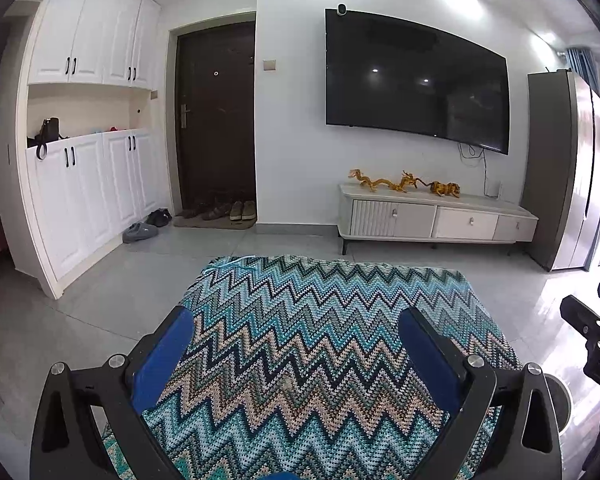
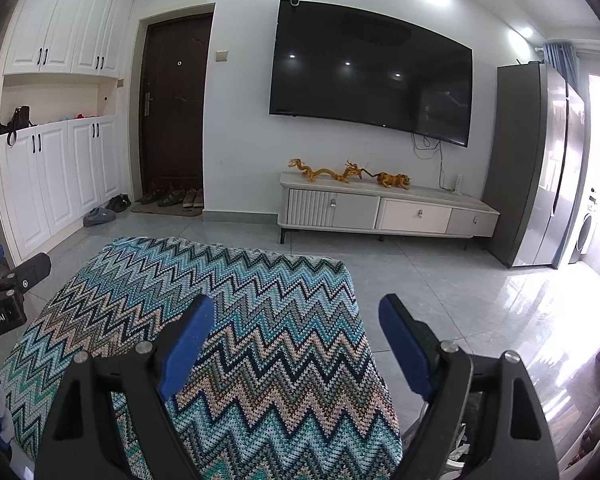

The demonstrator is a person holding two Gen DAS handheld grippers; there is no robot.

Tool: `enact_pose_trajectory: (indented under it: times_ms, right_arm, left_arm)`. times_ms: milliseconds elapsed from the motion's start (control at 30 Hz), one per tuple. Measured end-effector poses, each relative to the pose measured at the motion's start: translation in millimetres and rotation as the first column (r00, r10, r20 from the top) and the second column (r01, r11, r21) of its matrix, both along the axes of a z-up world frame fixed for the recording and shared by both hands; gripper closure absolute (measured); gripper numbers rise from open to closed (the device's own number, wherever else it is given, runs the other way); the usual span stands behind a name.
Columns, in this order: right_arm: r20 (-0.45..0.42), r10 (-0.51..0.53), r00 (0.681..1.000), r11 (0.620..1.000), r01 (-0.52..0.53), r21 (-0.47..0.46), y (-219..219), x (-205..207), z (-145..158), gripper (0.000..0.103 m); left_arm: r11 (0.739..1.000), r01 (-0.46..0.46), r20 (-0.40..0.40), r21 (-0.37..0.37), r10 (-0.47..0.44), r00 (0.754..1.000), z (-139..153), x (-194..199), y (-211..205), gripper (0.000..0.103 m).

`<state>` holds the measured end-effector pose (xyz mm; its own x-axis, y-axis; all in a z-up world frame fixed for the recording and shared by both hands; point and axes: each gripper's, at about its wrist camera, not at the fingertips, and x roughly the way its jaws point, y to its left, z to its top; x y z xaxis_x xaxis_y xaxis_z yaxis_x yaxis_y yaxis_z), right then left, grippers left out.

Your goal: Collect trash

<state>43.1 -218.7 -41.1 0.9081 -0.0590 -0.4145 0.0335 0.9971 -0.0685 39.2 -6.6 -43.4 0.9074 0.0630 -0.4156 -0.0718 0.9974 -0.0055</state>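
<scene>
My left gripper (image 1: 296,316) is open and empty, held above a table covered by a blue zigzag knitted cloth (image 1: 320,340). My right gripper (image 2: 296,308) is open and empty, over the right edge of the same cloth (image 2: 228,320). The right gripper shows at the right edge of the left wrist view (image 1: 596,336); the left gripper shows at the left edge of the right wrist view (image 2: 8,284). Some white crumpled bits (image 2: 460,450) lie low at the cloth's right edge, partly hidden by my right finger. No other trash shows on the cloth.
A white TV cabinet (image 1: 436,220) with golden figurines (image 1: 404,184) stands under a wall TV (image 1: 416,80). A grey fridge (image 1: 568,168) stands right. White cupboards (image 1: 84,184), a dark door (image 1: 216,120) and shoes (image 1: 220,210) are left. A round white object (image 1: 560,400) sits by the table.
</scene>
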Motion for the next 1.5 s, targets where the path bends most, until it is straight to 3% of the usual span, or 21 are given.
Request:
enact_pose_trajectory:
  times_ms: [667,1500]
  right_arm:
    - [0.005,-0.032,0.999,0.999,0.032,0.019,-2.8,3.5,2.0,0.019]
    - [0.025,-0.077,0.997,0.995,0.076,0.060,-46.8,1.3,-7.1,0.019]
  left_arm:
    - [1.000,-0.026,0.040,0.012,0.026,0.999,8.7,-4.3,19.5,0.000]
    - [0.999,-0.001,0.013,0.054,0.000,1.000,6.3,0.4,-19.9,0.000]
